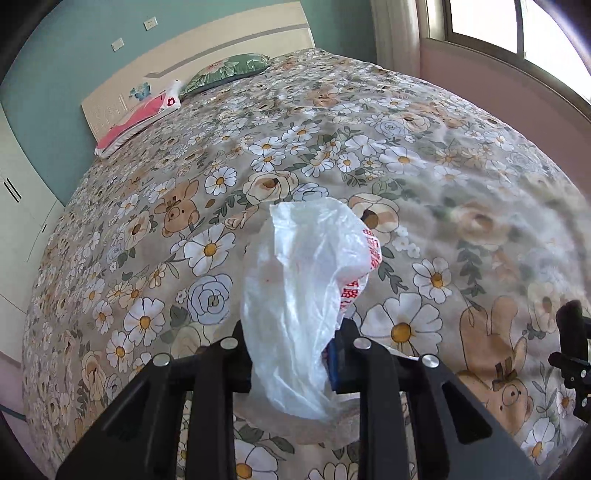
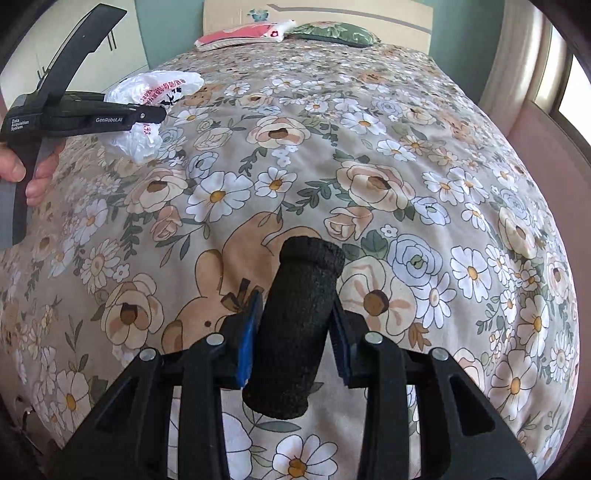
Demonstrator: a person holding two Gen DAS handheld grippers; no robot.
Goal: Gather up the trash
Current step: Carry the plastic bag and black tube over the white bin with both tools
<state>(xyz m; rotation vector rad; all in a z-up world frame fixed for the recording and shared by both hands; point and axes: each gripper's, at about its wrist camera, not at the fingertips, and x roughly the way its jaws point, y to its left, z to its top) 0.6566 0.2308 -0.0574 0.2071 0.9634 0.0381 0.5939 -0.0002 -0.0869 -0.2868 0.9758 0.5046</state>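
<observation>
My left gripper (image 1: 291, 354) is shut on a crumpled white plastic bag (image 1: 306, 288) with red print and holds it above the floral bedspread. The same bag (image 2: 147, 110) shows in the right wrist view at the upper left, pinched in the left gripper (image 2: 159, 112), with the person's hand behind it. My right gripper (image 2: 295, 332) is shut on a black foam tube (image 2: 295, 325), which stands nearly upright between the blue pads above the bed.
The floral bedspread (image 1: 369, 147) fills both views. A pink pillow (image 1: 136, 118) and a green pillow (image 1: 229, 70) lie at the headboard. A window (image 1: 517, 33) and pink wall are on the right, white wardrobes (image 1: 14, 206) on the left.
</observation>
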